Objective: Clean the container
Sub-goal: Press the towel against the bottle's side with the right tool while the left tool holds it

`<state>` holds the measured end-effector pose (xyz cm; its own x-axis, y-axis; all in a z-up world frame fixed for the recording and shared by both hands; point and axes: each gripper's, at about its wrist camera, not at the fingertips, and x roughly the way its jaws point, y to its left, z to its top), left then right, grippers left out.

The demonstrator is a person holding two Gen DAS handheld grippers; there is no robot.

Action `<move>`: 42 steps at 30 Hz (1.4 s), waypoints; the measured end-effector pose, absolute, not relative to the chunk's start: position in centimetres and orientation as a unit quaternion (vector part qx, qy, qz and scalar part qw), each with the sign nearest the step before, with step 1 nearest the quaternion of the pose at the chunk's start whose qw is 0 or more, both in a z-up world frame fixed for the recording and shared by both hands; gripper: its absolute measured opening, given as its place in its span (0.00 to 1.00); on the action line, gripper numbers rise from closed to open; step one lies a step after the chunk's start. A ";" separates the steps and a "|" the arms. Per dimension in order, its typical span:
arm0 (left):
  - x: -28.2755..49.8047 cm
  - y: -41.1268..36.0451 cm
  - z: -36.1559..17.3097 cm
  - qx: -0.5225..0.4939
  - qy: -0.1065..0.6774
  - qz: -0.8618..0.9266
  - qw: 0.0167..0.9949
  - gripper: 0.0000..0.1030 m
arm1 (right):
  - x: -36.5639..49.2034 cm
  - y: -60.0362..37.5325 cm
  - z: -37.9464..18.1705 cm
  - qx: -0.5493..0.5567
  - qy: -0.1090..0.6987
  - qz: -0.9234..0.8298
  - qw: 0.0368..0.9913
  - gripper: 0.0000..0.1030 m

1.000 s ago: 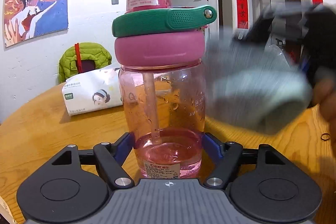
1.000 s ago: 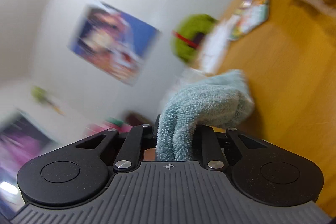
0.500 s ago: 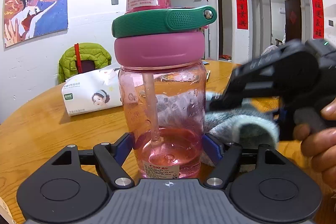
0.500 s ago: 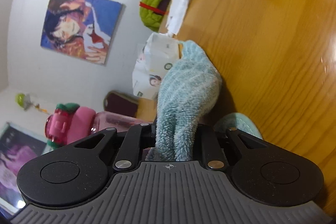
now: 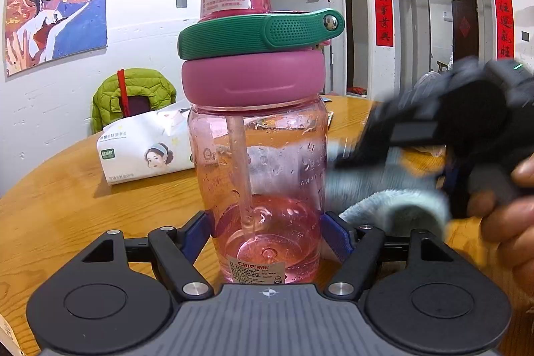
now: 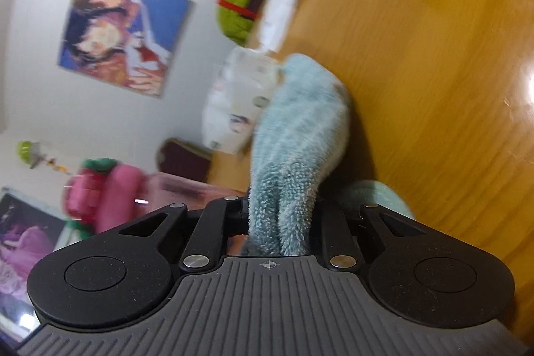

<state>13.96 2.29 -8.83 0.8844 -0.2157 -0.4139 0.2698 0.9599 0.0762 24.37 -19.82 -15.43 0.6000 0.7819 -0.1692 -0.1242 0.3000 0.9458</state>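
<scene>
Two readable marks: we read "Cille" on the base sticker of the pink bottle (image 5: 258, 162), which stands upright on the desk (image 5: 66, 206), long axis vertical, green strap on top. Our left gripper (image 5: 267, 234) clamps its fingers on the bottle's base. Our right gripper (image 6: 282, 209) pinches a blue towel (image 6: 300, 129); only the left view shows the towel beside the bottle's right wall, blurred.

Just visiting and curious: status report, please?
Left gripper clamps pink water bottle. Right gripper grips blue towel, against bottle's side. Nothing blocking.
</scene>
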 end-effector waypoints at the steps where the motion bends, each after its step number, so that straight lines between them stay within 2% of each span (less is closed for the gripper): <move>1: 14.1 2.2 -9.0 0.067 0.205 -0.125 0.969 0.69 | 24.0 -20.3 -15.0 0.528 0.290 0.336 0.724 0.22; 3: 14.3 2.0 -9.3 0.068 0.204 -0.124 0.969 0.69 | 23.3 -21.1 -14.3 0.563 0.225 0.389 0.694 0.22; 6: 14.3 2.0 -9.3 0.068 0.204 -0.126 0.968 0.69 | 23.1 -21.0 -14.3 0.562 0.229 0.392 0.691 0.22; 12: 13.7 1.7 -8.9 0.067 0.205 -0.116 0.969 0.69 | 24.7 -18.8 -15.7 0.461 0.379 0.259 0.760 0.22; 14: 13.4 1.5 -8.8 0.068 0.205 -0.105 0.971 0.69 | 24.6 -18.8 -15.3 0.448 0.374 0.260 0.769 0.22; 18: 12.8 1.0 -8.7 0.071 0.205 -0.084 0.973 0.82 | 24.1 -19.3 -14.6 0.451 0.337 0.278 0.778 0.23; 22: 12.3 0.6 -8.6 0.074 0.204 -0.068 0.974 0.82 | 23.8 -19.4 -13.6 0.455 0.293 0.285 0.791 0.23; 32: 13.5 1.1 -9.0 0.083 0.205 -0.096 0.971 0.79 | 23.2 -18.8 -12.6 0.428 0.304 0.280 0.804 0.23; 34: 13.7 1.2 -9.1 0.085 0.205 -0.101 0.970 0.77 | 23.0 -19.1 -12.5 0.430 0.305 0.272 0.805 0.23; 36: 14.0 1.3 -9.1 0.087 0.205 -0.107 0.969 0.70 | 23.0 -19.3 -12.7 0.435 0.309 0.271 0.801 0.23; 42: 14.2 1.5 -9.2 0.089 0.204 -0.114 0.968 0.69 | 23.1 -19.2 -12.9 0.432 0.325 0.266 0.798 0.23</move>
